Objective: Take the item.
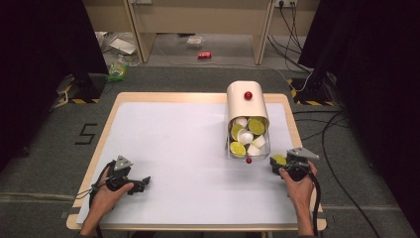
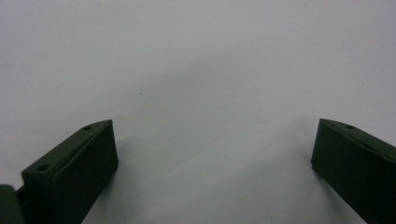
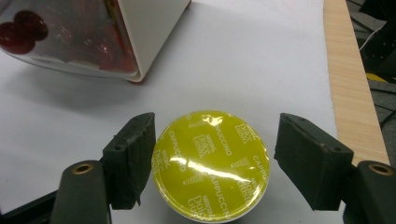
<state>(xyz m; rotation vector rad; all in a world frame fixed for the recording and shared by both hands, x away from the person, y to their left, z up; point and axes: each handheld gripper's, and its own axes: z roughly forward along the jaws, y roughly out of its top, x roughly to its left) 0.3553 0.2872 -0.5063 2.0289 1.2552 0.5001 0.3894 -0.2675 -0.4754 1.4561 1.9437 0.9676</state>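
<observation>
Right gripper [image 3: 212, 158] sits just right of the dispenser [image 1: 246, 106], jaws apart around 1 yellow capsule [image 3: 211, 164]. The left pad may just touch the capsule's rim, the right pad stands clear, so it reads as released, not gripped. The capsule sits foil up on the table [image 1: 188, 148], near the dispenser's open front, likely for easy access. Left gripper [image 2: 212, 158] idles well left of the dispenser, jaws wide, nothing between them, probably parked out of the way.

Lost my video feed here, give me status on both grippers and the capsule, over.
Left gripper open on bare table. Right gripper open, jaws flanking yellow-lidded cappuccino capsule, right jaw clear of it. Capsule dispenser just beyond; nothing blocking.
</observation>
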